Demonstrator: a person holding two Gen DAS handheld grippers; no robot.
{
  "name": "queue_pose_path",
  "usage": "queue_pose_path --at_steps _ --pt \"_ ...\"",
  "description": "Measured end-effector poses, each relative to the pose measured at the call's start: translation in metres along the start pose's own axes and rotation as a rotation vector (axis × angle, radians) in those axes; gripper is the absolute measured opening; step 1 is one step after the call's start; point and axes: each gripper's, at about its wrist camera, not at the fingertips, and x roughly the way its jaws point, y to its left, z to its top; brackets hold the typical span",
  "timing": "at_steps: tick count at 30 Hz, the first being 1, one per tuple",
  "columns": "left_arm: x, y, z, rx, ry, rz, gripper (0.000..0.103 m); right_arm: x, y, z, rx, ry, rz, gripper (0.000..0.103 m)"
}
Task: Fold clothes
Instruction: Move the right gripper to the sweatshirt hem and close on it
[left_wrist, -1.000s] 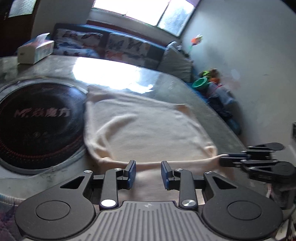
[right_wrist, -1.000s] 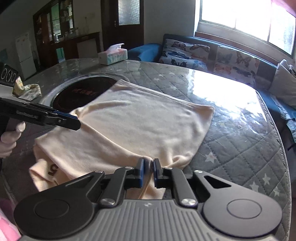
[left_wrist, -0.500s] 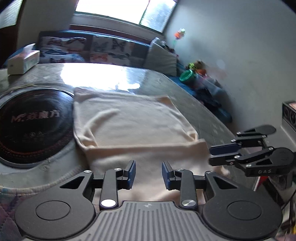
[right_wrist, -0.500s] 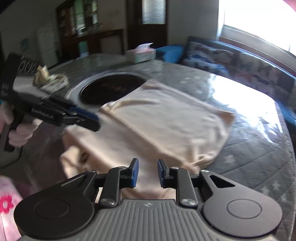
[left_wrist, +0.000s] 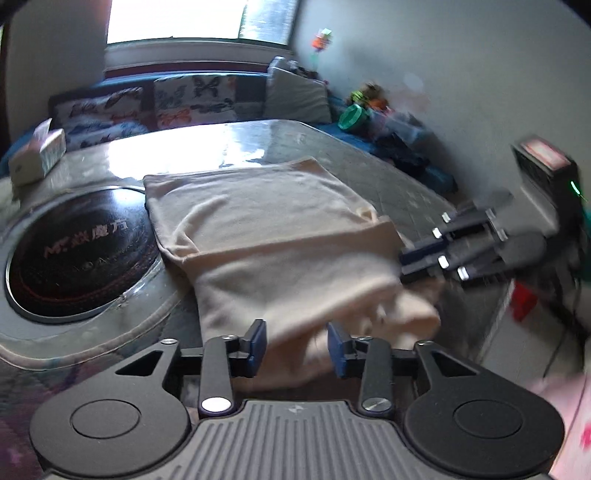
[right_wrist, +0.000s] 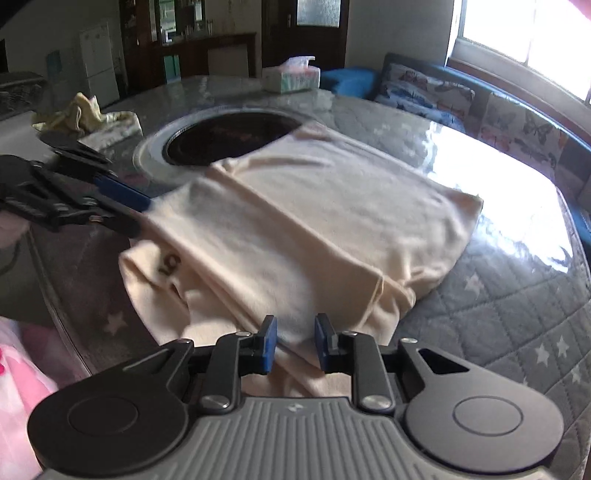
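A cream-coloured garment (left_wrist: 280, 236) lies on the quilted table, its near part folded over the far part; it also shows in the right wrist view (right_wrist: 314, 229), with a dark number print near its left corner. My left gripper (left_wrist: 296, 345) is open, its jaws astride the near folded edge without gripping it. My right gripper (right_wrist: 294, 341) is open over the garment's near edge. Each gripper also appears in the other's view: the right one (left_wrist: 417, 258) at the garment's right side, the left one (right_wrist: 125, 206) at its left side.
A round black hotplate (left_wrist: 74, 251) is set into the table beside the garment. A tissue box (right_wrist: 291, 75) stands at the far side, a crumpled yellow cloth (right_wrist: 81, 114) at the left. A sofa with butterfly cushions (left_wrist: 192, 96) runs under the window. The table edge (right_wrist: 66, 295) is close.
My right gripper opened and let go of the garment's edge. The near part of the garment now lies folded over the rest. Both grippers have drawn back toward the near edge.
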Motion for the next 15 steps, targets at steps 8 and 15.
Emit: queue_pose_path --at_steps 8,15 --pt "0.001 -0.046 -0.025 0.317 -0.02 0.048 0.047 -0.023 0.007 0.003 -0.06 -0.02 -0.02 0.033" --pt "0.019 -0.058 -0.025 0.392 -0.072 0.034 0.027 -0.035 0.017 -0.007 -0.127 -0.001 -0.035 0.042"
